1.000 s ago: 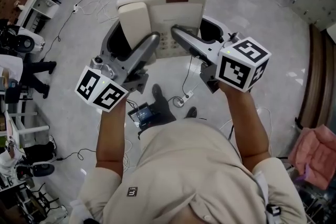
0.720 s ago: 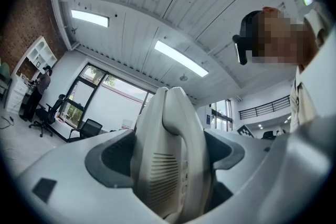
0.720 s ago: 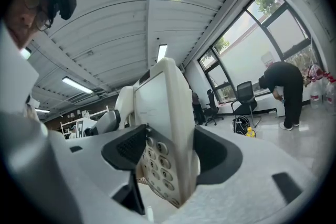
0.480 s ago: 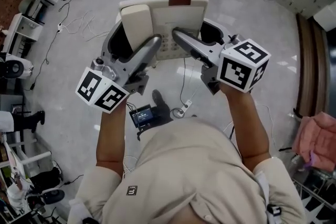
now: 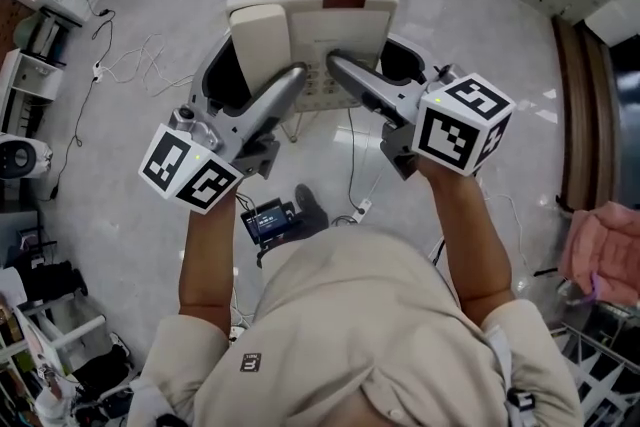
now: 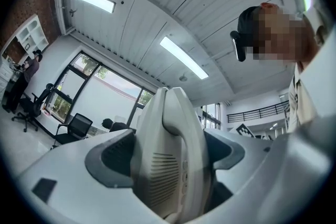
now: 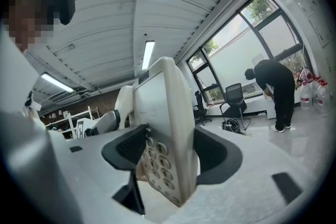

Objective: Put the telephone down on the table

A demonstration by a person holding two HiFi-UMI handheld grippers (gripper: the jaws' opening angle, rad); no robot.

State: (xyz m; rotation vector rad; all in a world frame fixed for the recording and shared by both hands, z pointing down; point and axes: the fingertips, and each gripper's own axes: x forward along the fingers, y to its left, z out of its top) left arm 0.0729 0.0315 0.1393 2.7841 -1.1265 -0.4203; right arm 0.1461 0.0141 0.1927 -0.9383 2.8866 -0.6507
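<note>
Telephone (image 5: 345,25): pale desk set, handset (image 5: 262,40) in its cradle on the left, keypad facing up; held level in the air over the floor (image 5: 120,125), out in front of the person's chest.
Left gripper (image 5: 255,80): jaws clamped on the telephone's handset side, one pad on top and one beneath.
Right gripper (image 5: 375,65): jaws clamped on the keypad side, one pad on the keys and the other on the underside.
Forearms (image 5: 210,245): both bare, reaching forward from a beige shirt (image 5: 350,335), elbows bent, angling slightly inward toward the telephone.
Cubes (image 5: 463,123): one on each gripper, nearest the body, the right one a little higher.
Cables (image 5: 355,165): trailing on the floor below the telephone.
</note>
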